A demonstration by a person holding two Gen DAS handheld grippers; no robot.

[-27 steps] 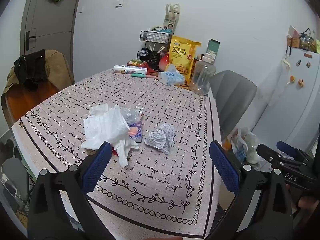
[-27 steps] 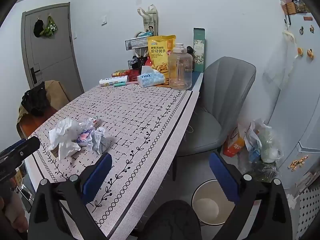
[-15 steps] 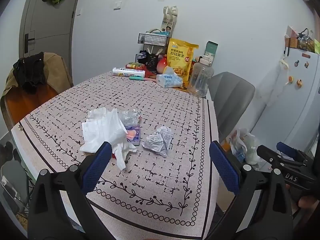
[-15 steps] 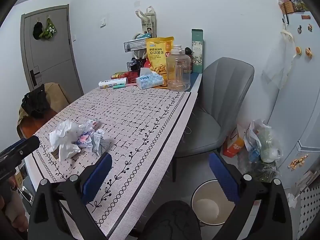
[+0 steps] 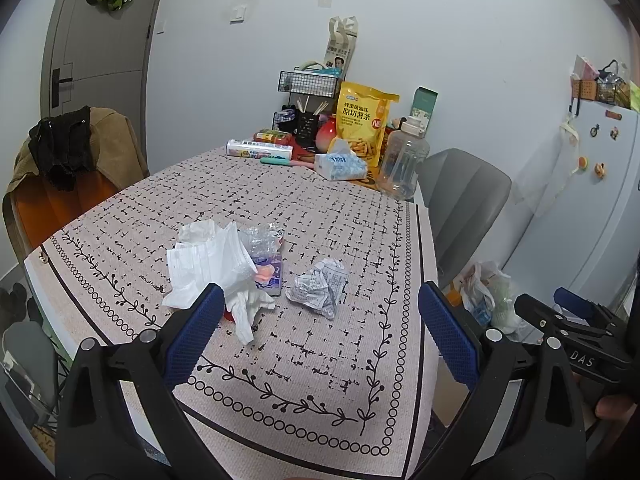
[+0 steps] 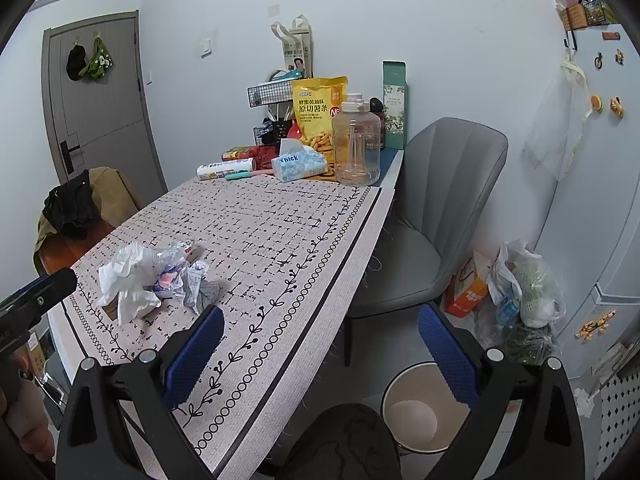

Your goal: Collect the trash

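Note:
A pile of trash lies near the front of the table [image 5: 320, 364]: white crumpled tissue [image 5: 208, 264], clear plastic wrap [image 5: 262, 236], a purple and orange wrapper [image 5: 269, 274], and a crumpled printed paper ball [image 5: 320, 288]. The pile also shows in the right wrist view, with the tissue [image 6: 126, 276] and paper ball [image 6: 198, 284]. My left gripper [image 5: 322, 336] is open and empty, above the table's front edge just short of the pile. My right gripper [image 6: 320, 354] is open and empty, off the table's right edge, above a white trash bin [image 6: 420, 408] on the floor.
Snack bag [image 5: 362, 120], tissue box [image 5: 340, 166], clear jug [image 5: 402, 164] and a wire rack [image 5: 308, 84] stand at the table's far end. A grey chair [image 6: 436, 216] stands to the right, a chair with clothes [image 5: 68, 160] to the left. Bags [image 6: 524, 292] lie by the fridge.
Both grippers have drawn back and risen slightly, so the table and pile look a bit farther away. Nothing was picked up or moved.

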